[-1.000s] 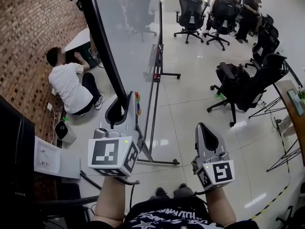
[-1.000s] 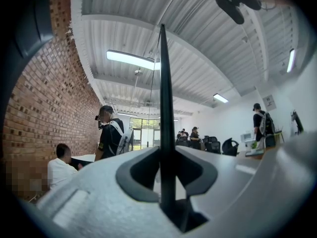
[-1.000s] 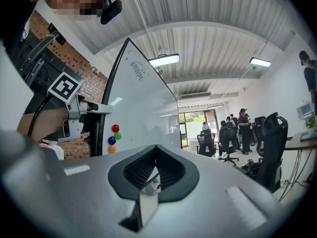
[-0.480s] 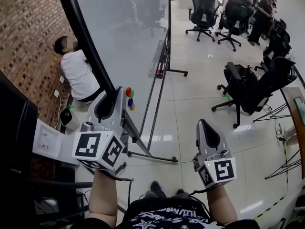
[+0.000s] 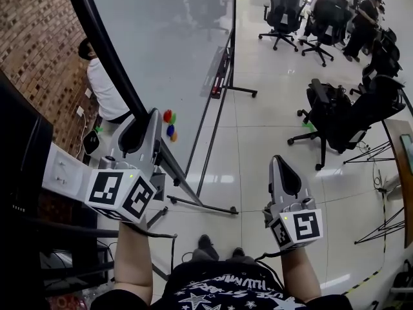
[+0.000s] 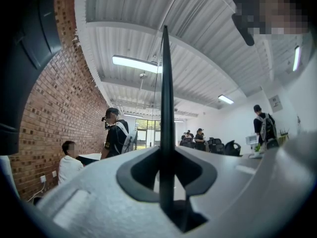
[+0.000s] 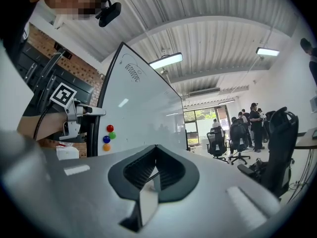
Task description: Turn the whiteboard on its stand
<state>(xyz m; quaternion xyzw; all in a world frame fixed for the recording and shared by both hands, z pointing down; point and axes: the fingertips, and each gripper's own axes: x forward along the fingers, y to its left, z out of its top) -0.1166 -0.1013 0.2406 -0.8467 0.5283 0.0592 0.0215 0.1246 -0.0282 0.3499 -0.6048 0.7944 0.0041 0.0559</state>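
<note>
The whiteboard is a large pale panel in a black frame on a wheeled stand, tilted, with coloured magnets near its lower corner. My left gripper is shut on the frame's near edge. In the left gripper view that edge runs as a thin dark line up between the jaws. My right gripper hangs over the floor to the right of the board, shut and empty. The right gripper view shows its jaws, the board's face and the left gripper on the frame.
A person crouches by the brick wall behind the board. Black office chairs stand to the right, and people sit at the far end. A dark cabinet and a white box are at my left.
The board's near edge has swung left with my left gripper on it, and more of its face shows. The crouching person is now mostly hidden behind it. The right gripper drifted slightly.
</note>
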